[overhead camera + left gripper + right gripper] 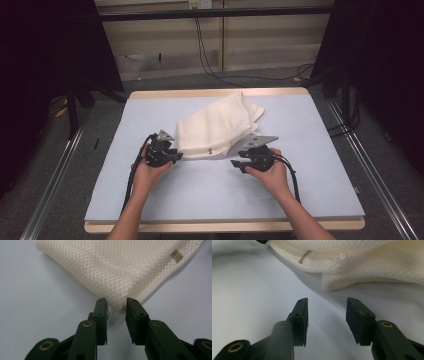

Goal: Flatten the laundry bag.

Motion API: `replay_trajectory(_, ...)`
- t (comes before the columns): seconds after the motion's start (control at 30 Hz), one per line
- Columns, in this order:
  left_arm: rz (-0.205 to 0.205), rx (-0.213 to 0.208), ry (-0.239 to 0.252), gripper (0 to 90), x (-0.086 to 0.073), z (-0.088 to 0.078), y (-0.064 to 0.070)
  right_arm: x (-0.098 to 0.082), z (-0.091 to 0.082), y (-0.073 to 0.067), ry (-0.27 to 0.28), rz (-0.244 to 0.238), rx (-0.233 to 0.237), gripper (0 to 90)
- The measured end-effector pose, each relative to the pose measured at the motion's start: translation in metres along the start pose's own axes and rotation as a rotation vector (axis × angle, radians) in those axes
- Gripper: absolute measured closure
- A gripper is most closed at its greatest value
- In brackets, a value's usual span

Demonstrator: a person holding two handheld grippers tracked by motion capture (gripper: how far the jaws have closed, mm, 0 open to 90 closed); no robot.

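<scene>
A folded cream mesh cloth (215,127) lies on the pale blue mat (210,195), toward its far middle. My left gripper (178,156) is at the cloth's near left corner. In the left gripper view that corner (117,285) sits between the tips of my left gripper (115,302), whose jaws stand narrow beside it without squeezing it. My right gripper (235,164) is at the cloth's near right edge. In the right gripper view its jaws (327,302) stand apart over bare mat, with the cloth's folded edge (362,265) just ahead and nothing between them.
A small tan tag (176,255) is sewn on the cloth's near edge, the same tag (303,257) showing in the right gripper view. The mat rests on a wooden table (215,93). Cables (210,60) run over the floor behind, and metal rails (380,170) flank the table.
</scene>
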State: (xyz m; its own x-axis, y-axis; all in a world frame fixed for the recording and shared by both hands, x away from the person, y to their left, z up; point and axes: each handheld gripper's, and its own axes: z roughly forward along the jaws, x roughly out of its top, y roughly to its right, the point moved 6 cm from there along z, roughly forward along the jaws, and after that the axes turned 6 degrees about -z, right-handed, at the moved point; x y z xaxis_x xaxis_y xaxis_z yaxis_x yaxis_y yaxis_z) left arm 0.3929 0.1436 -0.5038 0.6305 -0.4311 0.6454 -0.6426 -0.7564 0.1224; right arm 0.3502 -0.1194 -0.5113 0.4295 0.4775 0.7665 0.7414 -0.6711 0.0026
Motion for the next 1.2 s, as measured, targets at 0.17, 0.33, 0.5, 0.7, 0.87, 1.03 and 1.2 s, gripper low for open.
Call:
replay_trajectory(0.17, -0.006, -0.013, 0.006, 80.1, 0.003, -0.003, 0.002, 0.005, 0.016, -0.001, 0.022, 0.021, -0.005, 60.2)
replay_trajectory(0.33, -0.013, -0.035, -0.008, 82.3, 0.002, -0.003, 0.002, 0.011, 0.024, 0.000, 0.036, 0.021, -0.017, 66.7)
replay_trajectory(0.5, -0.036, -0.042, -0.014, 83.2, 0.002, -0.004, 0.003, 0.014, 0.032, 0.002, 0.001, 0.038, -0.038, 71.1)
replay_trajectory(0.7, -0.042, -0.026, -0.011, 83.8, 0.002, -0.005, 0.002, 0.015, 0.035, 0.002, -0.015, 0.039, -0.032, 85.5)
replay_trajectory(0.87, -0.060, -0.028, -0.002, 84.3, 0.003, -0.007, 0.003, 0.015, 0.032, 0.001, -0.007, 0.018, -0.019, 88.3)
replay_trajectory(1.03, -0.082, -0.031, 0.012, 84.8, 0.006, -0.011, 0.003, 0.007, 0.020, 0.003, -0.005, 0.008, -0.004, 88.7)
replay_trajectory(1.2, -0.109, -0.023, 0.027, 85.2, 0.010, -0.013, 0.001, -0.002, 0.009, 0.005, -0.002, -0.016, 0.018, 88.8)
